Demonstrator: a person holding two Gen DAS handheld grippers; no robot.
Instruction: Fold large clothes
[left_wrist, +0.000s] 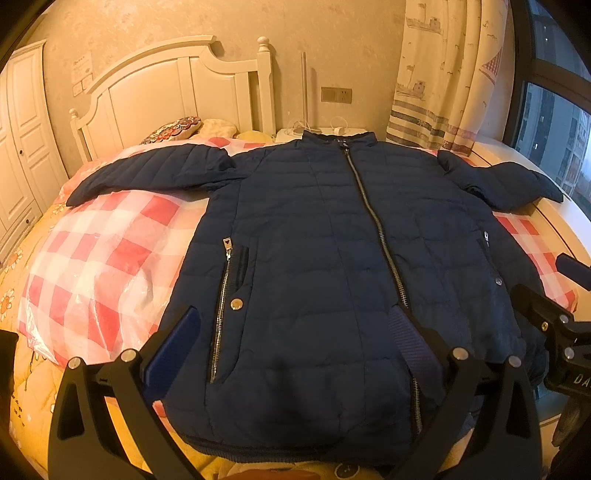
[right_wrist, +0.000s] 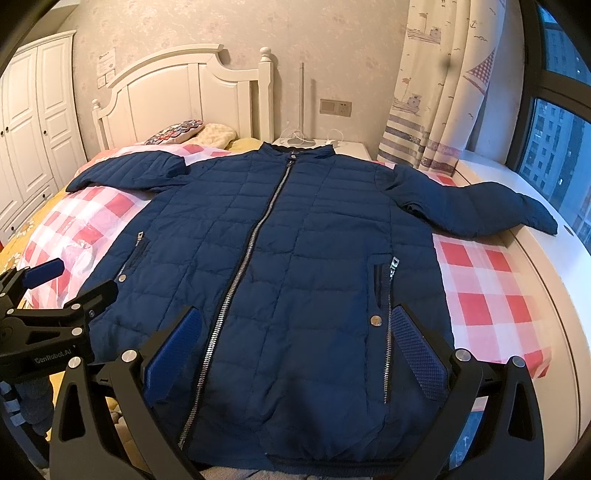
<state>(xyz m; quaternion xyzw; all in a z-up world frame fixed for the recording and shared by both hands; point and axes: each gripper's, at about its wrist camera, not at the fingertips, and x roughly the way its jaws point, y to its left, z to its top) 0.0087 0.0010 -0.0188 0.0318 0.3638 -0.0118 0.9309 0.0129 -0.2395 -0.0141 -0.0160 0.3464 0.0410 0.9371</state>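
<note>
Navy padded jacket (left_wrist: 325, 258) spread flat, front up, zipped, on checked cover (left_wrist: 110, 240) over bed (left_wrist: 22, 369); sleeves out sideways, ready for folding. Left gripper (left_wrist: 291, 347) and right gripper (right_wrist: 295, 347) poised above hem, jaws wide apart, gripping nothing. Judged: folding not yet begun.

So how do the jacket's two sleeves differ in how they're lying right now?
The left sleeve lies on the red checked sheet, reaching toward the wardrobe. The right sleeve extends off the sheet onto the white ledge by the window and bunches near the shoulder; the left looks smoother. Both are spread outward, unfolded.
</note>
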